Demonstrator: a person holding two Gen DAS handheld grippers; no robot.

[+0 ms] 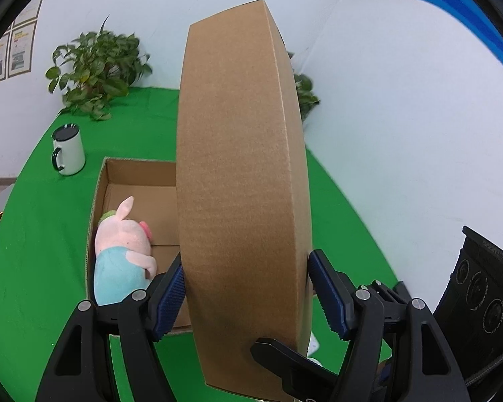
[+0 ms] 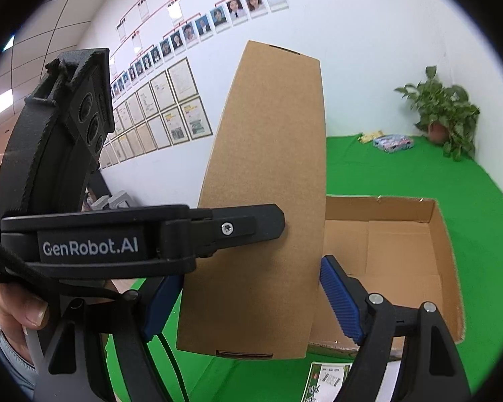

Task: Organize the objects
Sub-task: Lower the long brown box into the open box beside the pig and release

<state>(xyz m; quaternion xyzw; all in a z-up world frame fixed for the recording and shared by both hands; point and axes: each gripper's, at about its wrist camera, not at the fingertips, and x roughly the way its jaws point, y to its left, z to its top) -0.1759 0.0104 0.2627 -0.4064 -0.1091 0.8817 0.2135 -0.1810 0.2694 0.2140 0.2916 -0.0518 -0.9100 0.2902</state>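
A brown cardboard lid stands on edge above an open cardboard box. My left gripper is shut on the lid's near rim, pads on both sides. My right gripper is also shut on the lid, from its other end. The left gripper's body crosses the right wrist view. A pink plush pig in a blue shirt lies in the box's near left corner. The box sits on the green cloth.
A white mug with a dark rim stands left of the box. Potted plants sit by the white wall. Colourful packets lie at the back of the cloth. A printed leaflet lies near the front edge.
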